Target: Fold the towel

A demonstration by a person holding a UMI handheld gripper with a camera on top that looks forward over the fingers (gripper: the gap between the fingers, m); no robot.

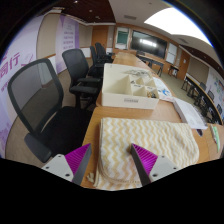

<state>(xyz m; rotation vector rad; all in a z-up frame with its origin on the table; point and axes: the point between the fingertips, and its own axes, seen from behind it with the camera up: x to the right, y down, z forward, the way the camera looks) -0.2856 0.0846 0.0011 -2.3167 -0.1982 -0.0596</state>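
A cream towel (140, 140) with a pale yellow zigzag pattern lies flat on the wooden table (105, 118), its near edge just ahead of my fingers. My gripper (112, 158) hovers above the towel's near edge. The two fingers with magenta pads (78, 157) stand wide apart, with nothing between them but the towel's surface below. The towel's left hem runs just inside the left finger.
A white bin (128, 88) with small items stands beyond the towel. Papers (192, 112) lie to the right. Black office chairs (45, 100) line the table's left side. More clutter and a dark screen (150, 44) are at the far end.
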